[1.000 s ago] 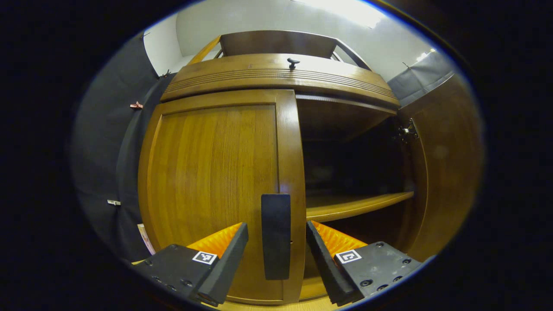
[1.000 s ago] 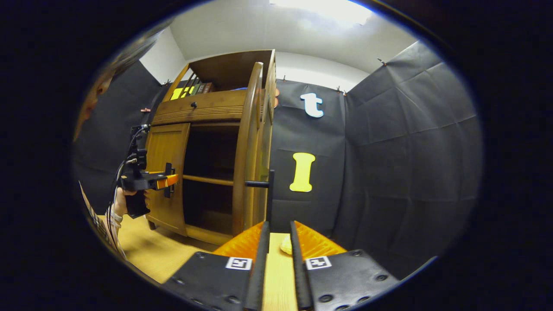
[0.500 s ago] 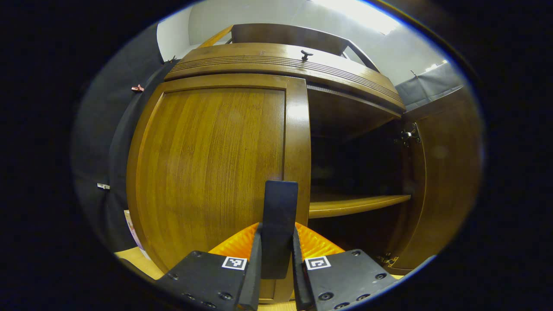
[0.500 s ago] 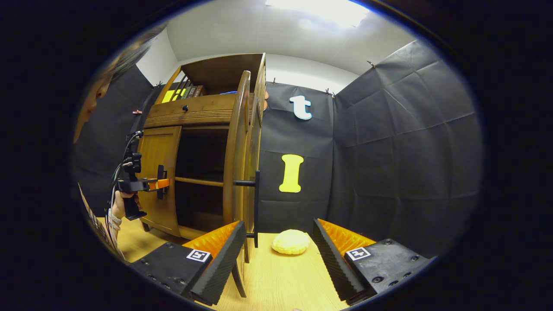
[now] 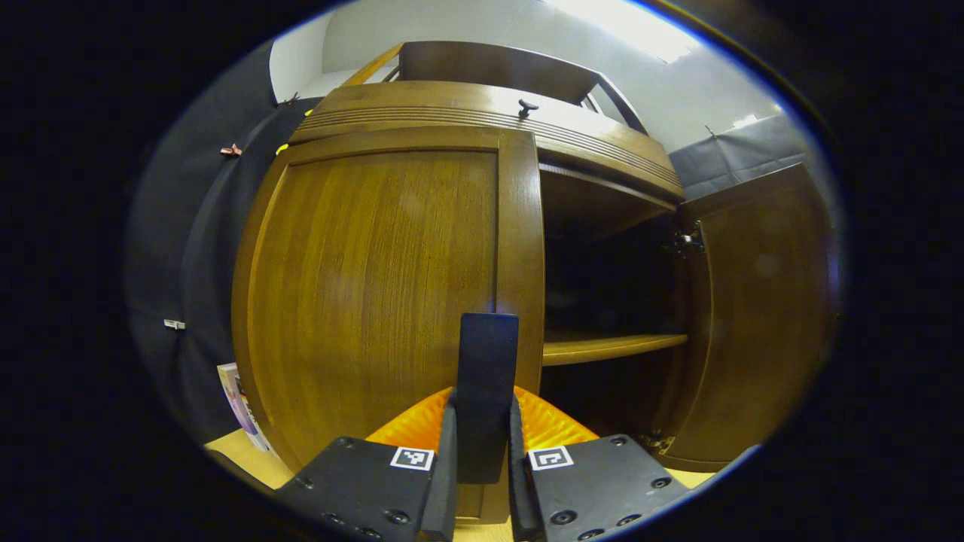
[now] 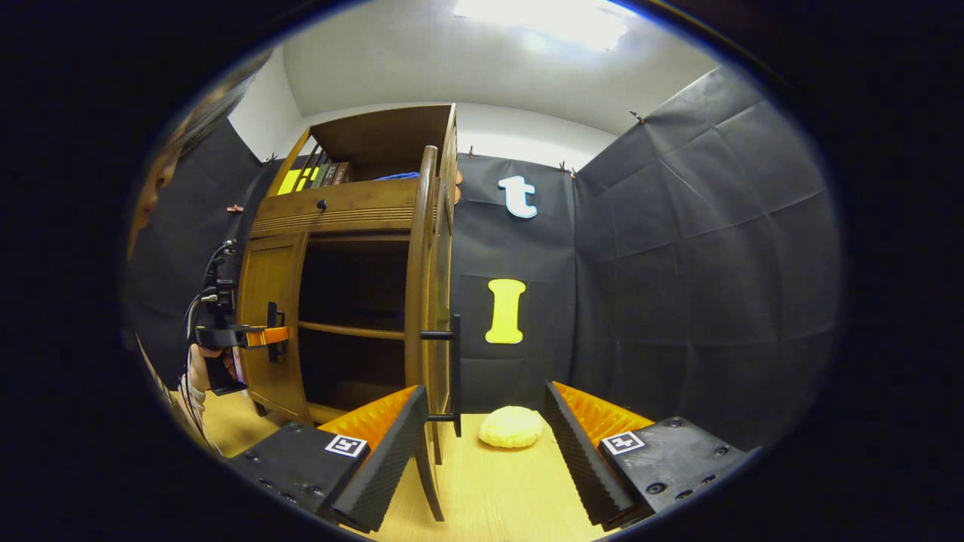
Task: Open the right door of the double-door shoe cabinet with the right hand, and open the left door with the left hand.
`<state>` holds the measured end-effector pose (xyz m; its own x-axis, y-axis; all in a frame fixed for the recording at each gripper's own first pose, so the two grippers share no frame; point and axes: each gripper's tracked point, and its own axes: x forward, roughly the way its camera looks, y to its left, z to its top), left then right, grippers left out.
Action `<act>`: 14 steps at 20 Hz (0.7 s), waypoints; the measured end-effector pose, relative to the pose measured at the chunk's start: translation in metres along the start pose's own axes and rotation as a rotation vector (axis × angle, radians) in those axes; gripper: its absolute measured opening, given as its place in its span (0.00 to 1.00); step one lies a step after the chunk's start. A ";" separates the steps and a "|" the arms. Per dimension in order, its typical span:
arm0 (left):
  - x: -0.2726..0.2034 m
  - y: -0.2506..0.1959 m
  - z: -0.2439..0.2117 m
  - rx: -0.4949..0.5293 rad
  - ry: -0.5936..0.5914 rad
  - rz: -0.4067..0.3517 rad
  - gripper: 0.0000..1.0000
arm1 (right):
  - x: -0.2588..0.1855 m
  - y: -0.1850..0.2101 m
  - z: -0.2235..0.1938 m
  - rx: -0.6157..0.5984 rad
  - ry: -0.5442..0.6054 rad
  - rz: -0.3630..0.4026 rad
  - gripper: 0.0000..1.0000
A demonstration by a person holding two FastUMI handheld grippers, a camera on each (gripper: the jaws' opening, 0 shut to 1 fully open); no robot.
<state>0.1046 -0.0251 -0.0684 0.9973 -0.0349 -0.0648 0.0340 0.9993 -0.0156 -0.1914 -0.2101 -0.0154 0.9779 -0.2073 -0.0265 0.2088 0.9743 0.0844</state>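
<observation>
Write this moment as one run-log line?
right door open | left door shut | left hand-held gripper shut on handle | right hand-held gripper open

Right tongs (image 6: 482, 452) held spread wide over the light wooden tabletop (image 6: 497, 489), shoe cabinet (image 6: 354, 293) seen ahead with right door (image 6: 425, 301) swung out edge-on, its dark handle (image 6: 454, 373) just beyond the tongs, pale bun-like object (image 6: 510, 427) lying between the fingers farther off, left tongs (image 6: 273, 336) gripped in a hand (image 6: 197, 369) at the closed left door (image 6: 273, 324).

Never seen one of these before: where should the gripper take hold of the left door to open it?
By its handle, an upright bar at the left door's inner edge. Come straight from the front, a finger on each side; the left gripper is shut on it that way.
</observation>
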 end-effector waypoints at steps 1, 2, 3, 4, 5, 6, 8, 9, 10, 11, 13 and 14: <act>-0.010 0.000 0.000 -0.002 0.003 -0.015 0.31 | -0.002 0.004 -0.002 -0.009 0.005 0.001 0.97; -0.021 0.000 0.001 -0.006 0.005 -0.030 0.31 | -0.004 0.008 -0.002 -0.022 0.010 0.001 0.97; -0.032 0.002 0.002 -0.011 0.005 -0.044 0.31 | -0.006 0.014 -0.001 -0.036 0.013 0.001 0.97; -0.042 0.003 0.004 -0.011 0.009 -0.058 0.31 | -0.007 0.019 0.001 -0.044 0.017 0.003 0.97; -0.051 0.005 0.005 -0.010 0.009 -0.070 0.31 | -0.009 0.027 0.002 -0.048 0.021 0.009 0.97; -0.062 0.009 0.008 -0.007 0.008 -0.082 0.31 | -0.011 0.035 0.004 -0.046 0.021 0.016 0.97; -0.080 0.015 0.009 -0.002 0.007 -0.105 0.31 | -0.013 0.053 0.008 -0.036 0.016 0.035 0.97; -0.091 0.018 0.010 -0.004 0.007 -0.118 0.31 | -0.015 0.063 0.010 -0.039 0.009 0.043 0.99; -0.104 0.024 0.012 -0.014 0.007 -0.130 0.30 | -0.017 0.072 0.014 -0.051 -0.002 0.049 0.97; -0.113 0.030 0.013 -0.024 0.005 -0.141 0.31 | -0.018 0.082 0.016 -0.068 -0.013 0.057 0.97; -0.134 0.044 0.018 -0.041 -0.001 -0.155 0.32 | -0.018 0.105 0.020 -0.105 -0.034 0.078 0.97; -0.143 0.051 0.020 -0.047 -0.003 -0.161 0.31 | -0.018 0.119 0.021 -0.118 -0.044 0.091 0.97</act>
<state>-0.0352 0.0310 -0.0401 0.9793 -0.1947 -0.0544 0.1907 0.9790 -0.0723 -0.1840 -0.0923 0.0157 0.9927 -0.1190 0.0200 0.1196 0.9923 -0.0330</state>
